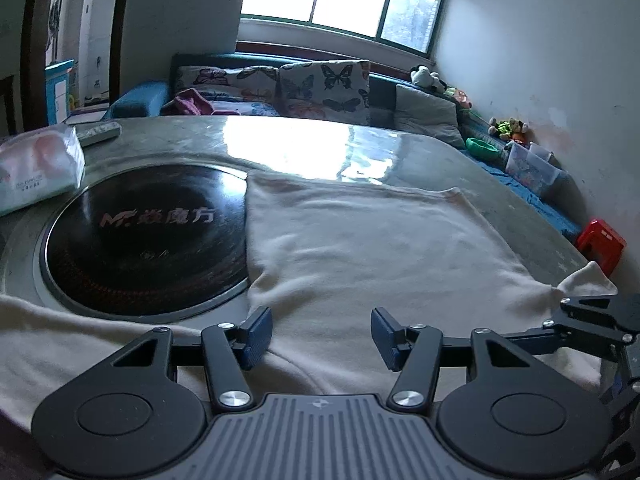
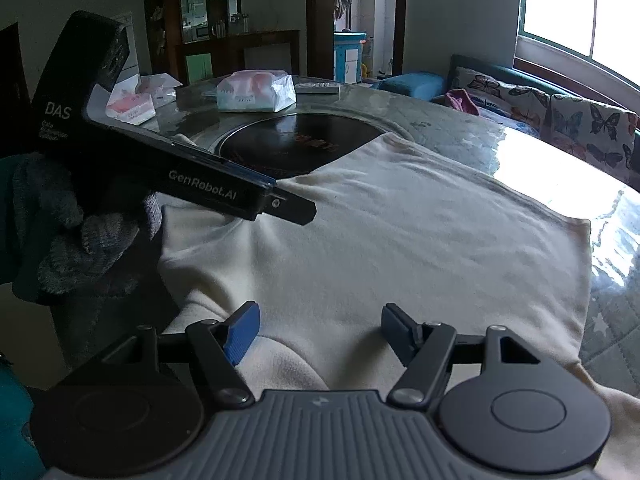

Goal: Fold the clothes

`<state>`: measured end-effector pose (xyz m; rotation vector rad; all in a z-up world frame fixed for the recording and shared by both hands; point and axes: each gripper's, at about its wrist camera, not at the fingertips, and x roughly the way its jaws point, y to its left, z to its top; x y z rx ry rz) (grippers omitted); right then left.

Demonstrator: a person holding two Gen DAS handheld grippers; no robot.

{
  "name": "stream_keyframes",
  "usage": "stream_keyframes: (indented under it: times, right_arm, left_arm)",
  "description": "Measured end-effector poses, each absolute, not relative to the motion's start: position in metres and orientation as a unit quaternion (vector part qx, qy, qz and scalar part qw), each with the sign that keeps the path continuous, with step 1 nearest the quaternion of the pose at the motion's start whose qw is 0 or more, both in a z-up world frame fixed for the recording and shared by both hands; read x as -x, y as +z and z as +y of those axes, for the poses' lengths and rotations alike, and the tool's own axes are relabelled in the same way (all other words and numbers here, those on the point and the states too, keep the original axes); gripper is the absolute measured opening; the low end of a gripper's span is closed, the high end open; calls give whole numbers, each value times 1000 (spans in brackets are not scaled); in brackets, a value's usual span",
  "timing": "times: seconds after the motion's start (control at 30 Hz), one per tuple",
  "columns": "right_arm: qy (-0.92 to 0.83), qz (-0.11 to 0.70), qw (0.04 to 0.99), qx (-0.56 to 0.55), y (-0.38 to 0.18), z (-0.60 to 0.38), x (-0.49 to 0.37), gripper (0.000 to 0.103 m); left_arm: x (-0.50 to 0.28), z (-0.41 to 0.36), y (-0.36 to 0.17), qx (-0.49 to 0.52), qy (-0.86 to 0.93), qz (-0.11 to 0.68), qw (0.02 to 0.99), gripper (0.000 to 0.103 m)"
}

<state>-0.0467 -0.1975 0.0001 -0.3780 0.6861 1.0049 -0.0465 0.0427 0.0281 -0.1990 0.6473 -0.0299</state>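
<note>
Left wrist view: cream fleece garment (image 1: 380,240) spread flat on grey bench (image 1: 500,184), one side folded, rest unfolded. Both hand-held grippers, left (image 1: 321,338) and right (image 2: 320,332) at 6 o'clock, jaws apart, empty.

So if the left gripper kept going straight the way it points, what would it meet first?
Most likely the cream garment spread on the table: the left gripper angles down with open fingers just above the cloth, nothing else between. Exact depth is unclear.
</note>
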Motion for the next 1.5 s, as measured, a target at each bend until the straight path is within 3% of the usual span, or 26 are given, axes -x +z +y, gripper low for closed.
stream_keyframes:
  times: [0.33,1.23,1.33,1.4,1.47,1.5]
  right_arm:
    - [470,323,800,187,3,-200,54,69]
    - [503,268,785,244,10,-172,84,67]
    - [528,273,770,232,19,-174,91,61]
    - [546,280,752,241,17,-171,100,52]
    - [557,285,738,254,12,-168,108,36]
    - [557,284,736,262,10,-167,110,35]
  left_arm:
    - [21,43,22,92,-12,329,940,59]
    - [90,64,13,13,49,313,948,65]
    - [93,66,13,15,57,311,949,65]
    - [95,67,13,16,60,309,949,65]
    - [97,68,13,17,66,309,949,65]
    - [99,69,13,17,69,309,949,65]
